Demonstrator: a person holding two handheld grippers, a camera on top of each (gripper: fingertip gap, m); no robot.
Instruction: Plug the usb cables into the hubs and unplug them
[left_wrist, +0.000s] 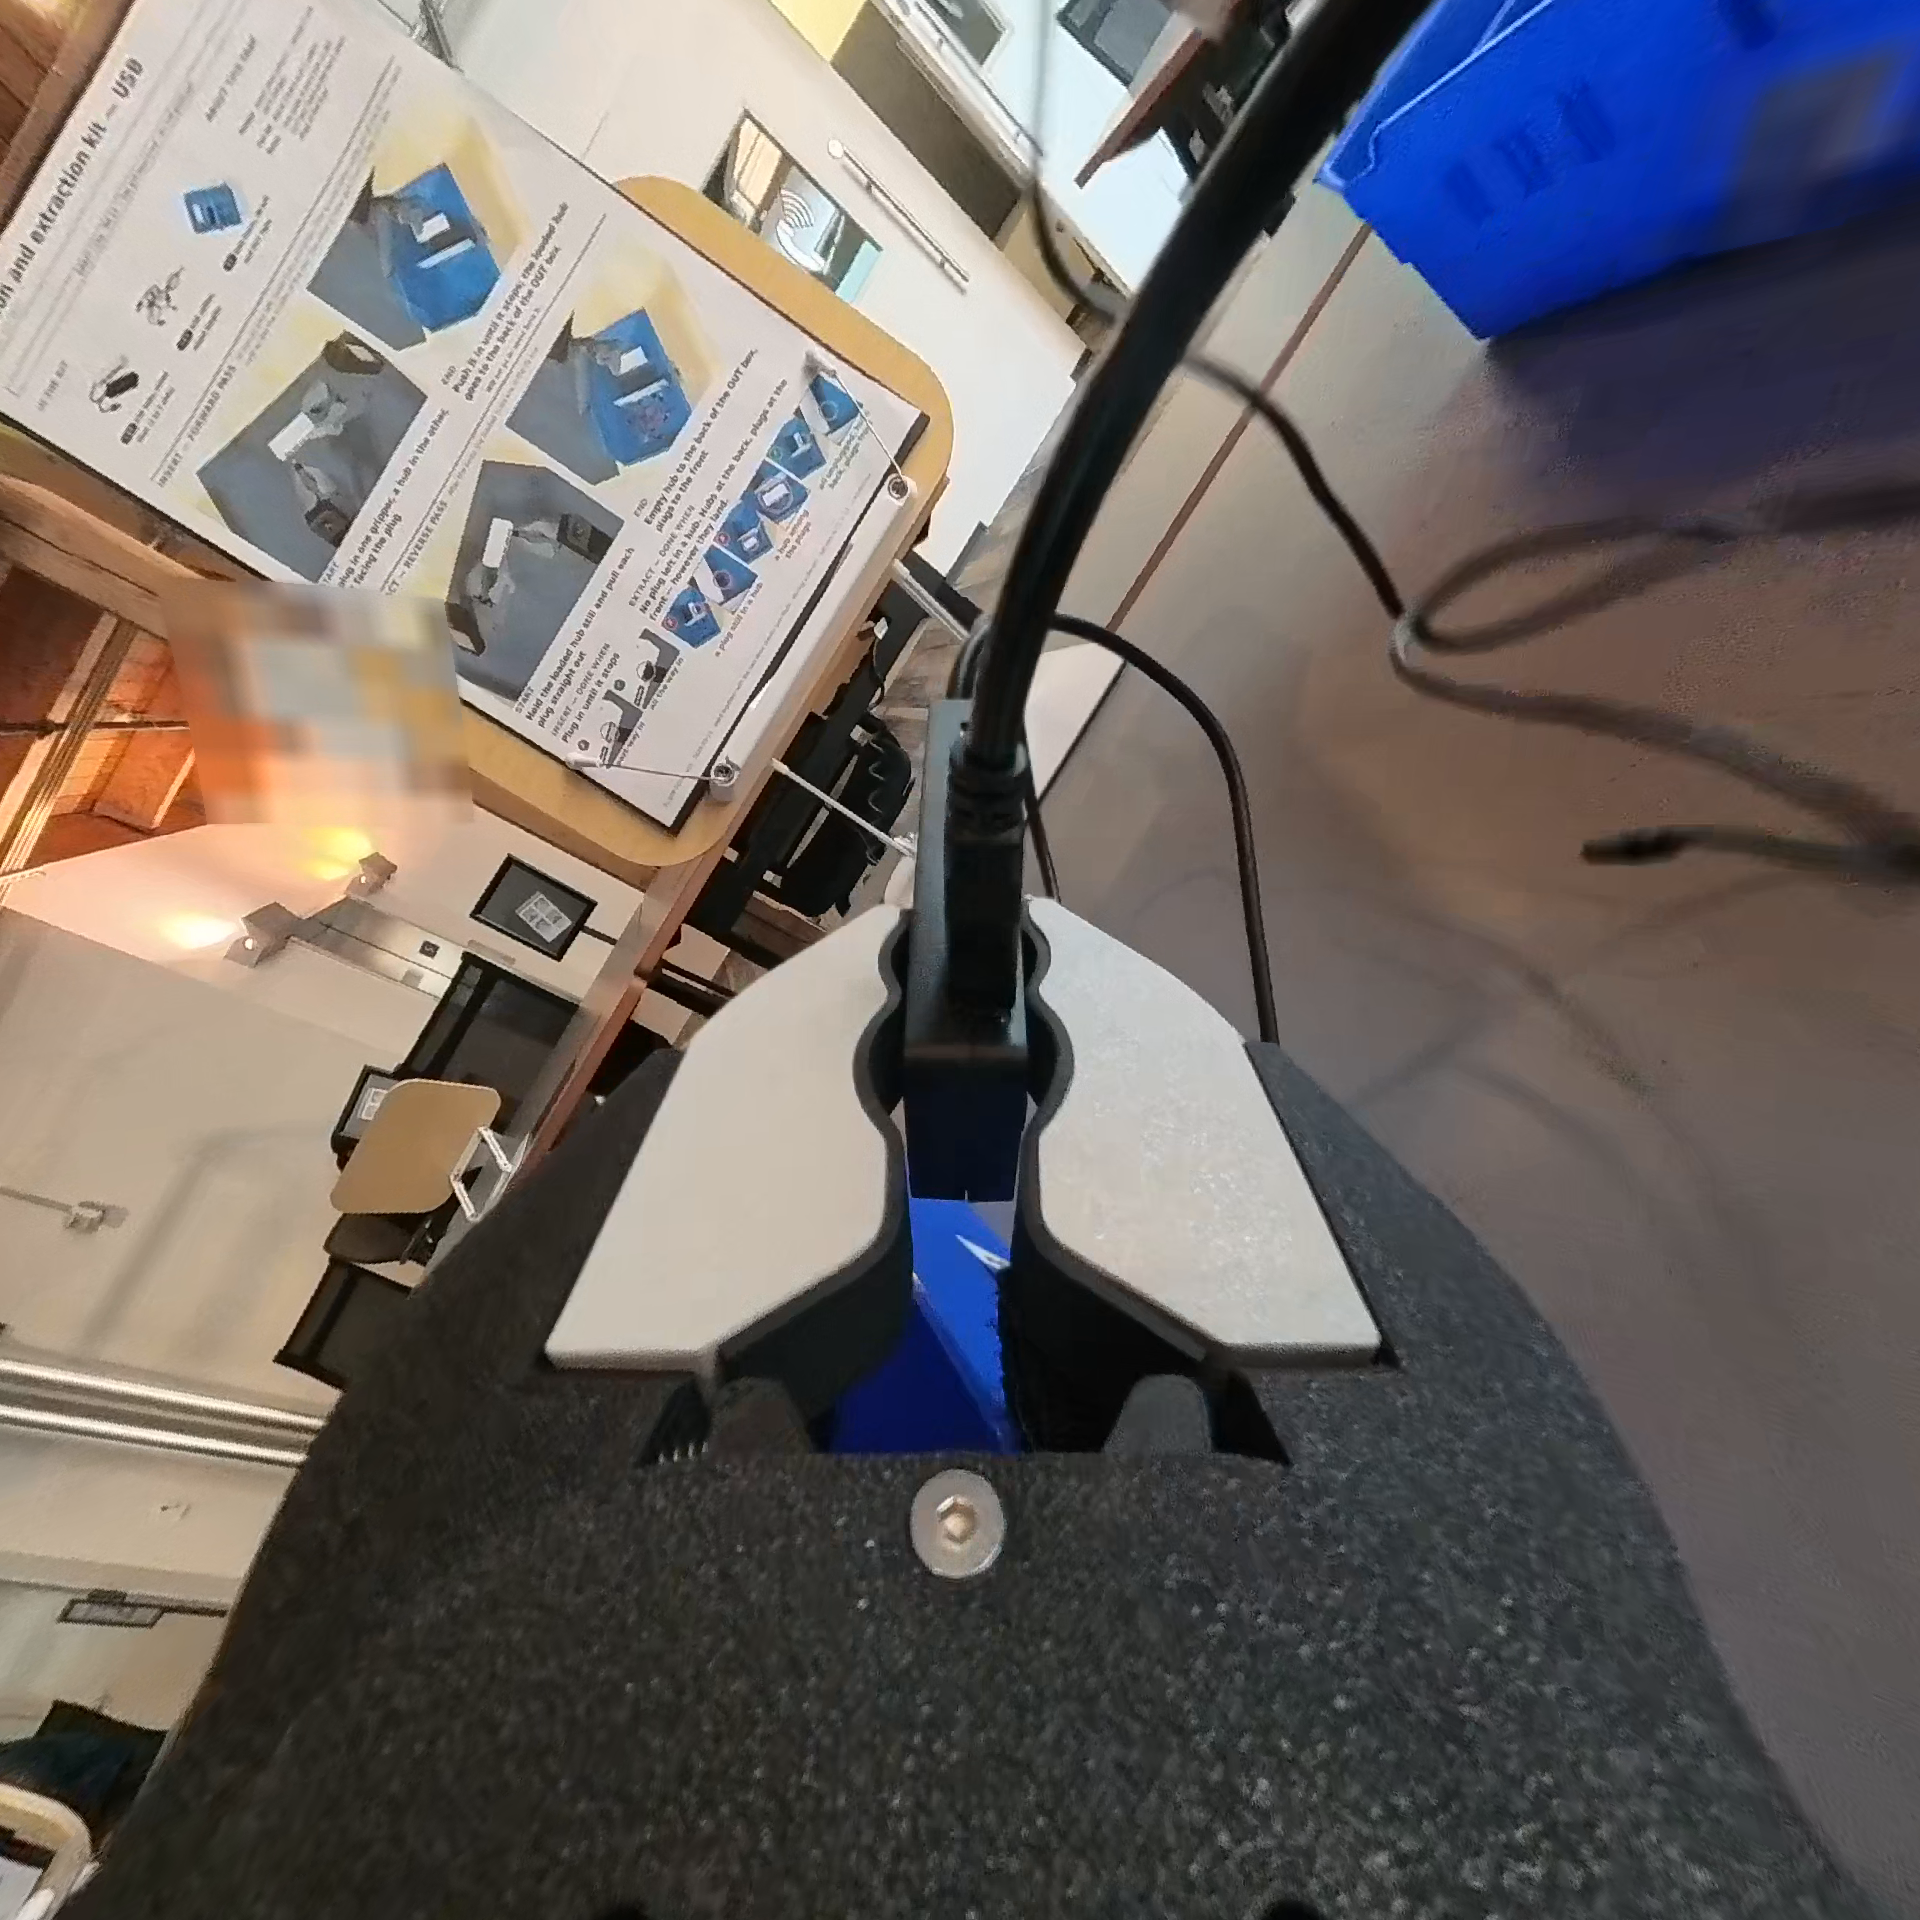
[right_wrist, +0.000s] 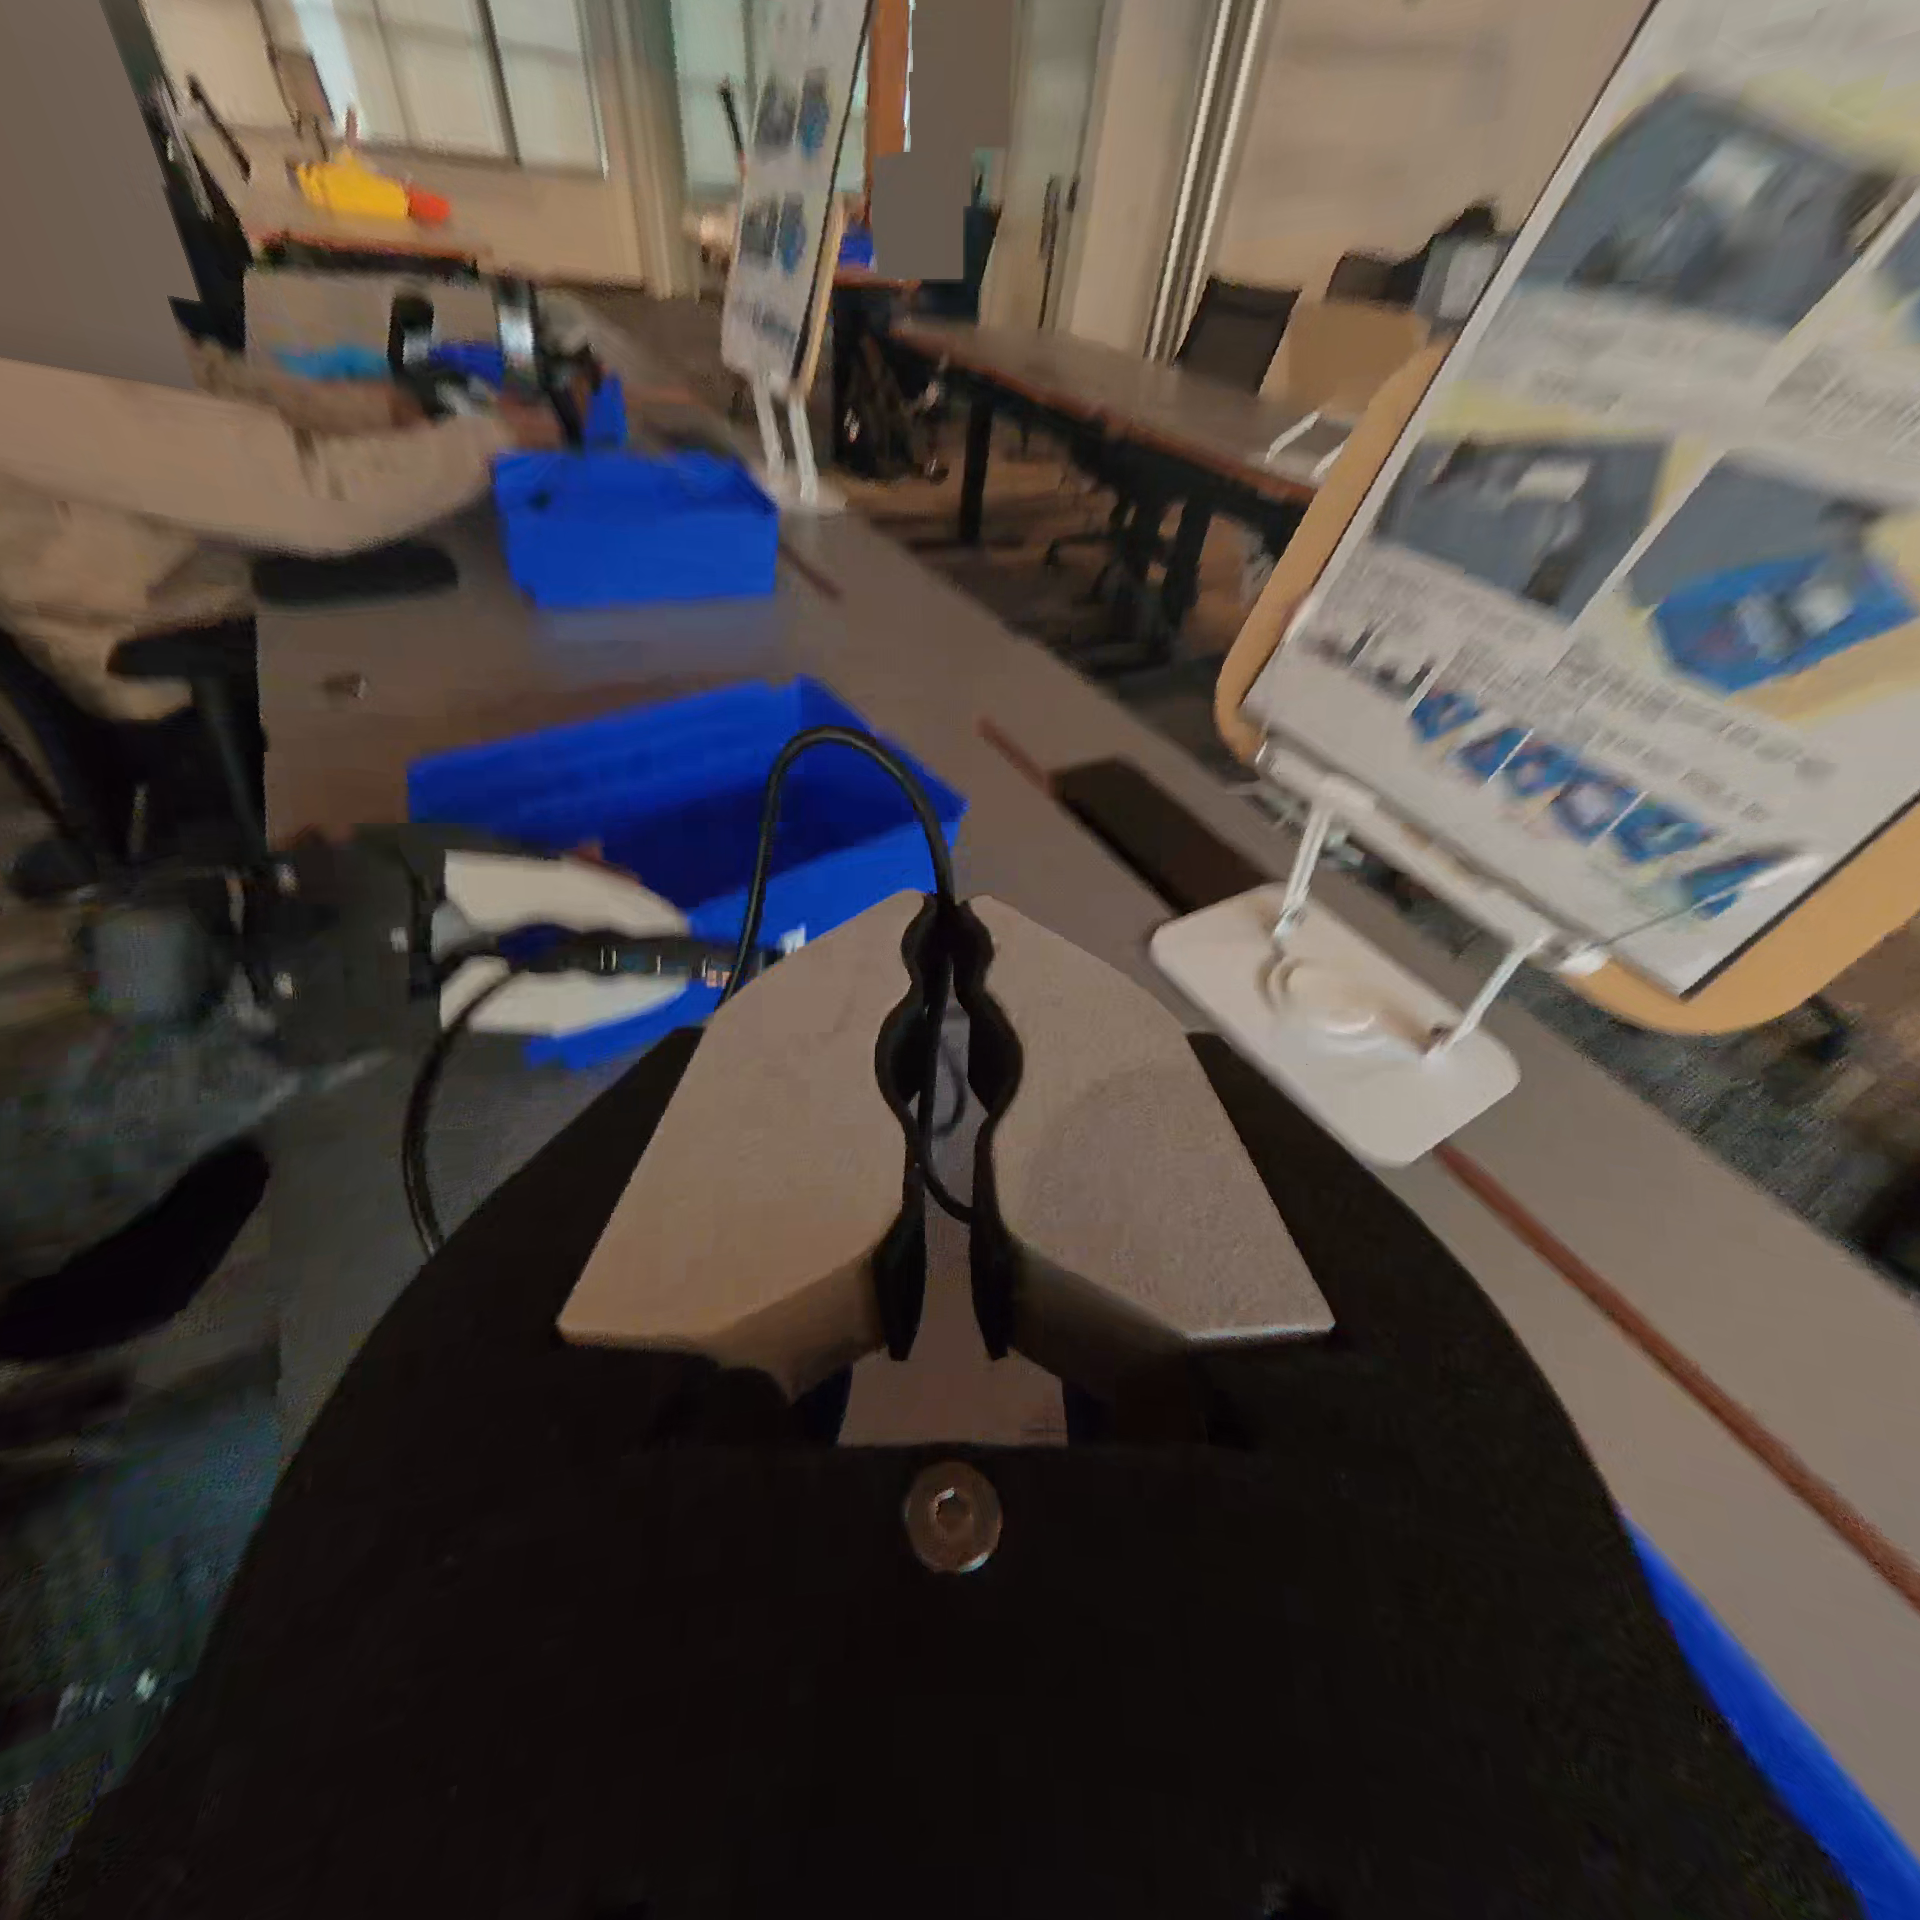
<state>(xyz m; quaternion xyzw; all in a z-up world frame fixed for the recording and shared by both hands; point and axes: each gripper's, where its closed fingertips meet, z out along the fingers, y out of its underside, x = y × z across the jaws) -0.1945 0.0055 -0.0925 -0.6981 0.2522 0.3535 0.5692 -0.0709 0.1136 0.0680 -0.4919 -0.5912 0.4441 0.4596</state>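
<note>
Black USB hub (left_wrist: 961, 997) sits clamped in your left gripper (left_wrist: 961, 1039), long axis running forward; your right gripper (right_wrist: 940, 1039) pinches a thin cable (right_wrist: 831, 748) to its right.

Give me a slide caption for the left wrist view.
Left gripper clamps a black USB hub with a thick black cable plugged into it, above a grey table near a blue bin.

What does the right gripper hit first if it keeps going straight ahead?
Probably the nearer blue bin on the table: it sits just beyond the right gripper, which is shut on a thin black cable. Depth is unclear, so it might pass over the rim.
</note>
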